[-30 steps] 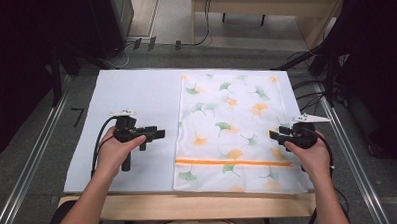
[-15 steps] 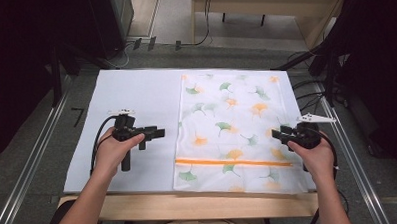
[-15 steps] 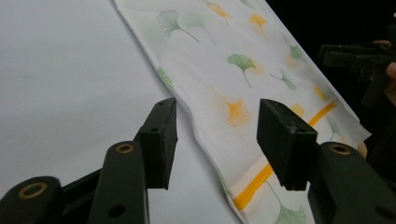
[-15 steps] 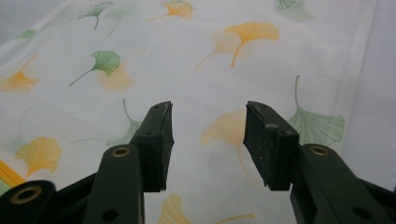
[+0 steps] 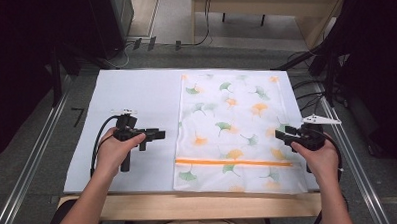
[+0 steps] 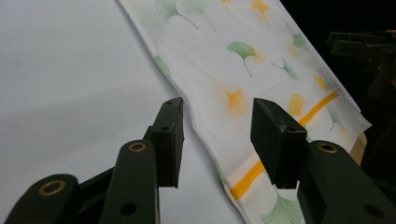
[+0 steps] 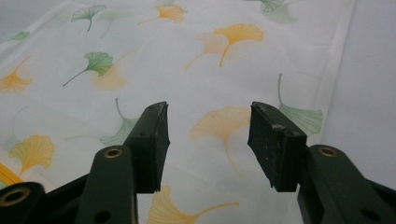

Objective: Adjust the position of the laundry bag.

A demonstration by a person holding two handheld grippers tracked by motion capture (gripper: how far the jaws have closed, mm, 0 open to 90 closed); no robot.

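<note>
A white cloth (image 5: pixel 232 121) printed with green and orange ginkgo leaves and one orange stripe lies flat on the right half of the table. My left gripper (image 5: pixel 160 134) rests on the white mat just left of the cloth's left edge and points toward it. In the left gripper view its jaws (image 6: pixel 217 135) have just been closing but stand open, with the cloth's edge (image 6: pixel 201 116) lying beyond them. My right gripper (image 5: pixel 280 135) hovers over the cloth's right edge. Its jaws (image 7: pixel 208 140) have just opened slightly and stand open above the cloth (image 7: pixel 187 70), pressing on nothing.
A pale mat (image 5: pixel 136 94) covers the tabletop, whose wooden front edge (image 5: pixel 189 205) runs along the near side. Metal rails (image 5: pixel 33 163) flank the table. Cables (image 5: pixel 305 83) lie on the floor at the right, and dark equipment stands at the back left. The other gripper (image 6: pixel 364 46) shows far off in the left gripper view.
The right hand has shifted slightly toward the right. The left hand and the cloth have stayed where they were.
</note>
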